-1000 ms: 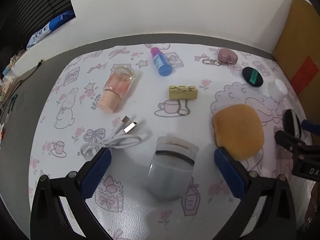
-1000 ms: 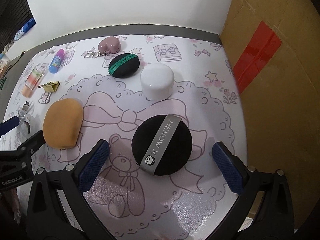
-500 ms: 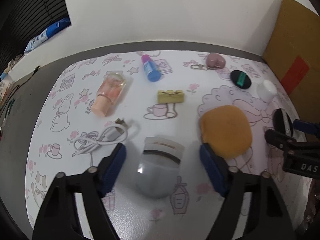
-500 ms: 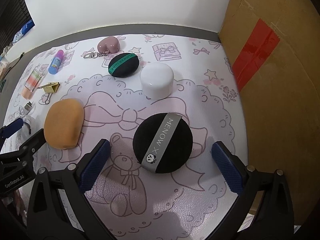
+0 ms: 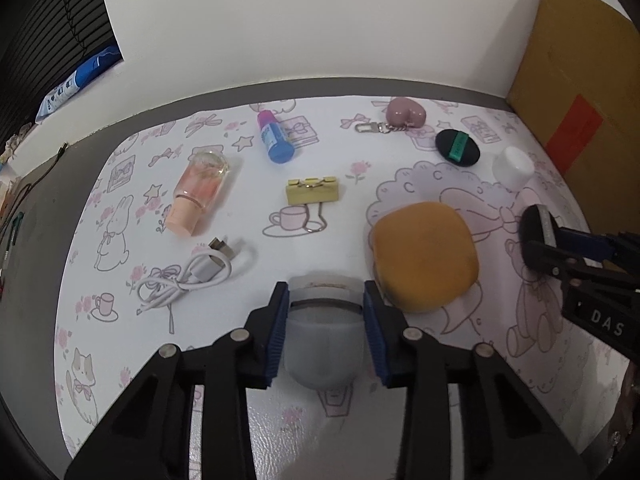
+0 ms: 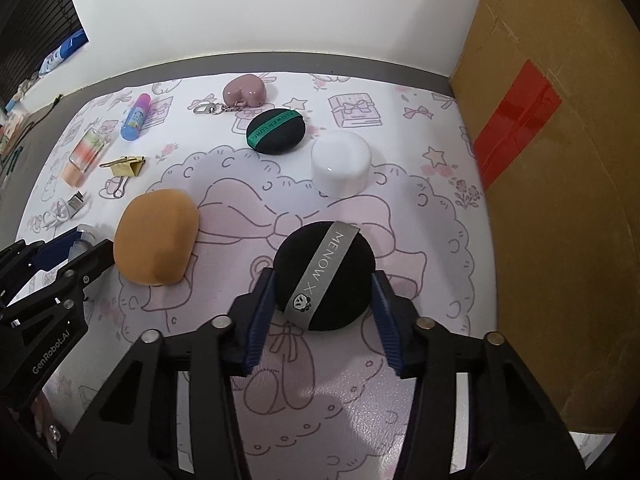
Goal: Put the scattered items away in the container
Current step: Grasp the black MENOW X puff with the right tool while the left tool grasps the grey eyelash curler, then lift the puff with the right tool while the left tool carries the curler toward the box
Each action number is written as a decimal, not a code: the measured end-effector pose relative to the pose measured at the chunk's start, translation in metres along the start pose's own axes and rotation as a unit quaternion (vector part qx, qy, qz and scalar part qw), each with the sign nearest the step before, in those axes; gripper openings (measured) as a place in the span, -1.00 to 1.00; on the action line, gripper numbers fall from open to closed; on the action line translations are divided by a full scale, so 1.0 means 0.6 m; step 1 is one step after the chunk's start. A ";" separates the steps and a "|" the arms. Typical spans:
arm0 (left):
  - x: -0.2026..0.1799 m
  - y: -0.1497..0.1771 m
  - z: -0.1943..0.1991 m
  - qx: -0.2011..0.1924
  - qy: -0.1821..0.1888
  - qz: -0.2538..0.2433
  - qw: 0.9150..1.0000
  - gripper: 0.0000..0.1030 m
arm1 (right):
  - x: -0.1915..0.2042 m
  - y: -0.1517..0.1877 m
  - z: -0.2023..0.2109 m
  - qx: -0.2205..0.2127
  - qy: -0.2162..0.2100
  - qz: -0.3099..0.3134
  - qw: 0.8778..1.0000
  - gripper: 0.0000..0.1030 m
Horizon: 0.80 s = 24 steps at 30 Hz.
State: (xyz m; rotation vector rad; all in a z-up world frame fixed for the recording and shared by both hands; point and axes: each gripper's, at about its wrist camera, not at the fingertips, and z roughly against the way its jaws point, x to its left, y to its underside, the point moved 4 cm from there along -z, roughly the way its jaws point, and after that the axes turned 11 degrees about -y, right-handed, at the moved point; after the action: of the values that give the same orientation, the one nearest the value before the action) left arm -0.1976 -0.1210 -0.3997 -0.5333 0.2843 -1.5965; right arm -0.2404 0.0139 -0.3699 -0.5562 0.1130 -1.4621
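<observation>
Black round puff (image 6: 325,276) with grey MENOW band lies on the patterned counter (image 6: 420,208), right gripper (image 6: 325,312) just closed onto its sides. Frosted translucent case (image 5: 324,332) sits clamped in the left gripper (image 5: 325,320), also just closed. Orange sponge (image 5: 426,256) lies between them, cardboard box (image 6: 560,200) on the right.

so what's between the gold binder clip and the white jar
The orange sponge lies between the binder clip and the white jar, seen in the right wrist view.

Cardboard box (image 6: 560,200) (rightward wall), orange sponge (image 6: 156,240) between fingers.
</observation>
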 end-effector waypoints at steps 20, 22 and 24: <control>0.025 -0.026 0.076 -0.012 -0.021 0.015 1.000 -0.31 | 0.001 0.012 0.083 -0.014 -0.020 -0.009 1.000 -0.24; 0.031 -0.033 0.097 -0.016 -0.023 0.019 0.999 -0.31 | 0.008 0.005 0.106 -0.020 -0.020 -0.008 1.000 -0.24; 0.036 -0.042 0.123 -0.023 -0.024 0.023 0.999 -0.31 | 0.014 -0.001 0.133 -0.031 -0.017 -0.005 0.999 -0.24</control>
State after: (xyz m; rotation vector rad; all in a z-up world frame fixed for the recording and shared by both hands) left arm -0.1837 -0.1300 -0.3206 -0.5953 0.2967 -1.5337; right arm -0.2079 0.0291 -0.2979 -0.6325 0.1281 -1.4618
